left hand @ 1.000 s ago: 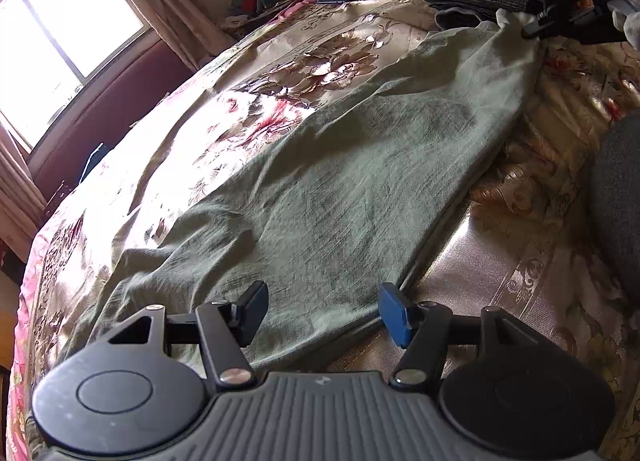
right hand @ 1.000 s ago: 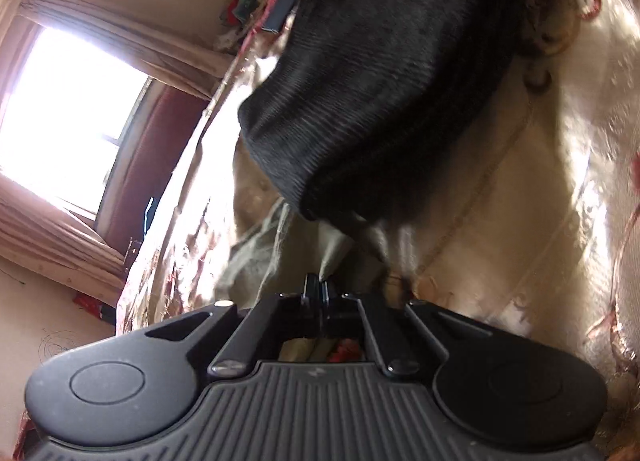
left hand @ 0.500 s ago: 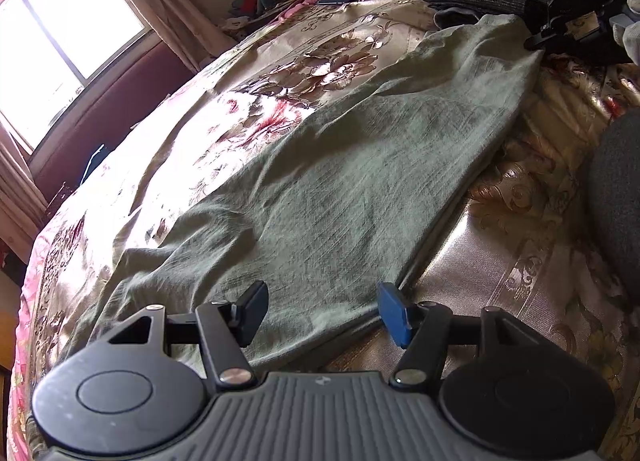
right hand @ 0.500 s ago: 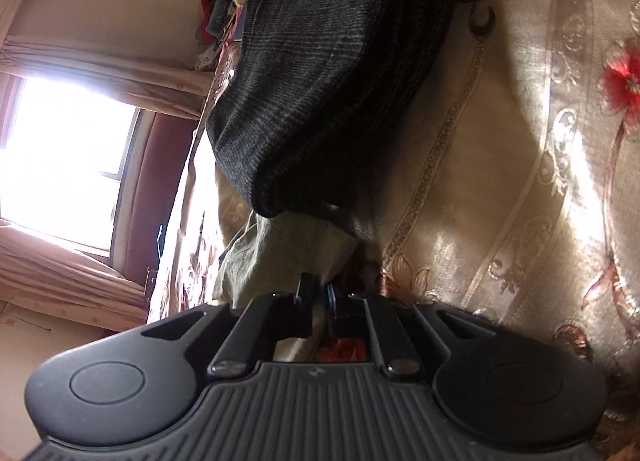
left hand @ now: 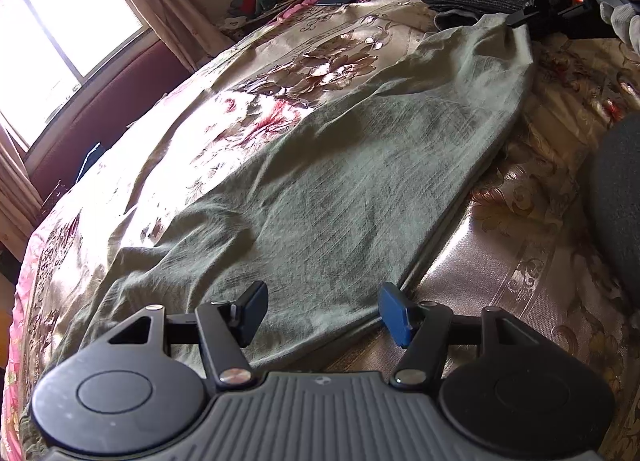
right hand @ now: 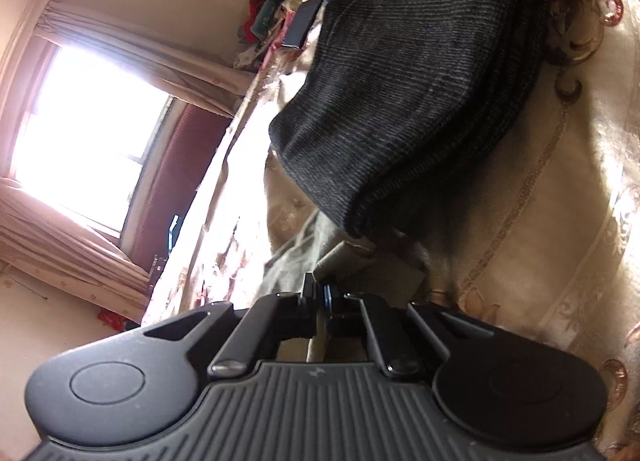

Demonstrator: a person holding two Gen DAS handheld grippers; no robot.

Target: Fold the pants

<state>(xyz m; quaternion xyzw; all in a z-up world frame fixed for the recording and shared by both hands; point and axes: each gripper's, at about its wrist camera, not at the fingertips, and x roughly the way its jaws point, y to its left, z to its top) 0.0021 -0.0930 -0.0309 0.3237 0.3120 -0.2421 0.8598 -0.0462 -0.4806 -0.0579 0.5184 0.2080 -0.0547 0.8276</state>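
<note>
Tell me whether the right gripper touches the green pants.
Touching: the left wrist view shows the right gripper shut on the far corner of the green pants.

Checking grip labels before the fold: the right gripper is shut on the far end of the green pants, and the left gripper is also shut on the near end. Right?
Not quite. The left gripper is open over the near end of the green pants, as the left wrist view shows. The right gripper is shut on the far end.
</note>
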